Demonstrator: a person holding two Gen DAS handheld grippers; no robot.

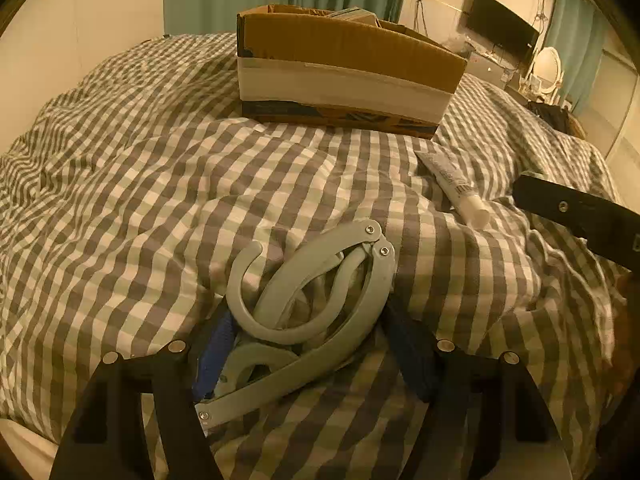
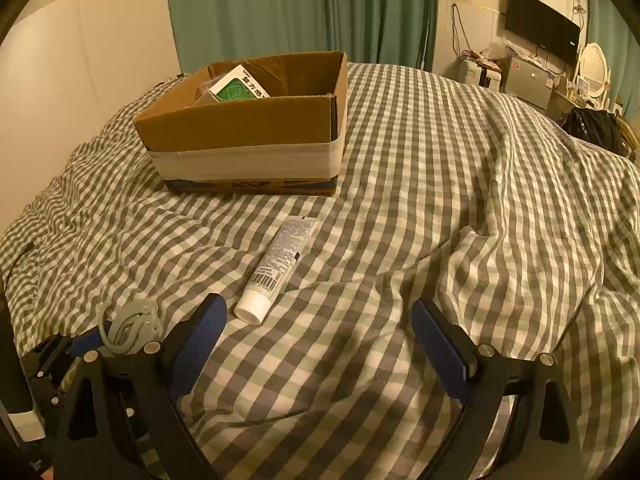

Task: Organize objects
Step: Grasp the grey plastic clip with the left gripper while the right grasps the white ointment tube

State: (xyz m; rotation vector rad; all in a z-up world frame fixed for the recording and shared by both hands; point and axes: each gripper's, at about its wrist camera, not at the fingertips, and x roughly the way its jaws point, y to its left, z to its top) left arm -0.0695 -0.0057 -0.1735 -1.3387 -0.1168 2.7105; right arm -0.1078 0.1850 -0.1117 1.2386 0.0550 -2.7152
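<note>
A grey folding hanger (image 1: 320, 300) lies collapsed between the blue pads of my left gripper (image 1: 312, 354), which is shut on it just above the checked duvet (image 1: 140, 184). The right wrist view shows the same hanger (image 2: 132, 324) low at the left, in the left gripper (image 2: 96, 344). My right gripper (image 2: 320, 340) stands open over the duvet (image 2: 440, 200) with nothing between its fingers. A white tube (image 2: 276, 264) lies just beyond its left finger, cap towards me. This tube (image 1: 452, 184) also shows right of the hanger. An open cardboard box (image 1: 344, 76) stands behind it.
The box (image 2: 248, 136) holds a green and white package (image 2: 240, 88). The right gripper's black finger (image 1: 576, 208) reaches in at the right edge. Green curtains (image 2: 300, 8), a wall television (image 2: 540, 36) and a dark bag (image 2: 592, 128) lie beyond the bed.
</note>
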